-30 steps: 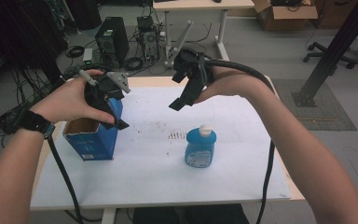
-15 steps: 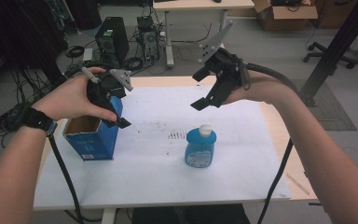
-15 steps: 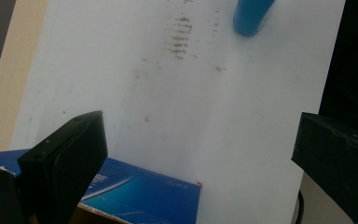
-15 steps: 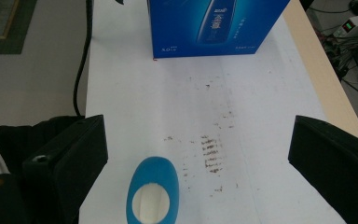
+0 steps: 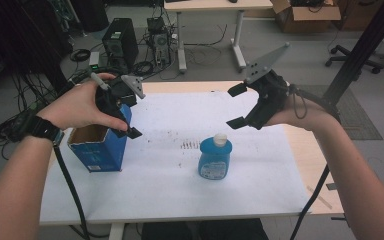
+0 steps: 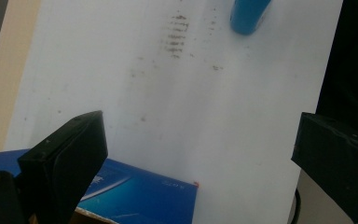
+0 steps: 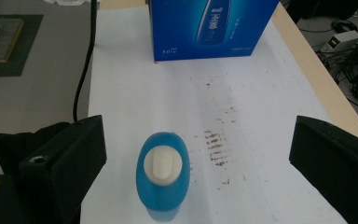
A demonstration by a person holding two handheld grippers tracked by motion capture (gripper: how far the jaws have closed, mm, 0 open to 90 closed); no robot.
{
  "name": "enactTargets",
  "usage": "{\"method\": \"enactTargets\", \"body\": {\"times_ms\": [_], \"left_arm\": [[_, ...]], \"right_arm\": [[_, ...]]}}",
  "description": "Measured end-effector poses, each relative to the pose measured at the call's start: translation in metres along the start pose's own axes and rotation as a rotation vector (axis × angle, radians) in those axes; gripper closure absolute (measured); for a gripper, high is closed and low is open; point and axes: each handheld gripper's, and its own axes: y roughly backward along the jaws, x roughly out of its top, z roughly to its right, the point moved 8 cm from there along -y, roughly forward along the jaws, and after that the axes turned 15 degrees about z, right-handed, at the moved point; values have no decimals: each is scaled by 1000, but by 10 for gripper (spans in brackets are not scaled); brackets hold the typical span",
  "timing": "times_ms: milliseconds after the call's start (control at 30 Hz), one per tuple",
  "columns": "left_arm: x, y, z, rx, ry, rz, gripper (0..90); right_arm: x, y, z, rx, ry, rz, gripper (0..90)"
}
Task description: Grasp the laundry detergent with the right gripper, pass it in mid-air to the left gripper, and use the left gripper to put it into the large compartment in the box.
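**While swinging wide: bottle lined up**

Swung right and back from mid-table, right gripper (image 5: 236,106) now poised above blue bottle (image 5: 214,157), jaws spread, empty. Probably a grasp next. Left gripper (image 5: 129,116) unmoved at open blue box (image 5: 97,147), jaws parted.

Blue bottle (image 5: 214,158), white cap, upright at tabletop centre. Blue carton box (image 5: 99,146), top open, upright at left, well apart.

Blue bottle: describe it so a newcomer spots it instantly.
On the white sheet covering the table, look near the middle, right of the open blue box. The blue bottle stands upright there, alone. It is rounded with a white cap, unlike the squared cardboard box.
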Motion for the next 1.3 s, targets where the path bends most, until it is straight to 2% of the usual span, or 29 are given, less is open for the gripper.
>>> {"method": "enactTargets", "body": {"times_ms": [200,267,300,467,700,967,1300], "left_arm": [[0,-1,1,-1,2,0,36],[-1,-2,1,-3,3,1,36],[-1,-2,1,-4,2,2,36],[-4,-6,1,-11,12,-8,36],[-4,-7,1,-13,15,-7,36],[-8,-7,1,-13,21,-10,36],[-12,-12,3,-25,24,-19,36]], "right_arm": [[-18,1,-2,-9,-15,-1,33],[-28,2,-4,-13,-23,22,33],[-28,2,-4,-13,-23,22,33],[-53,-1,-8,-23,-48,45,35],[-70,-6,-10,-25,-79,78,34],[-92,-16,-16,-39,-106,120,33],[-115,-35,-21,-32,-132,122,35]]}}
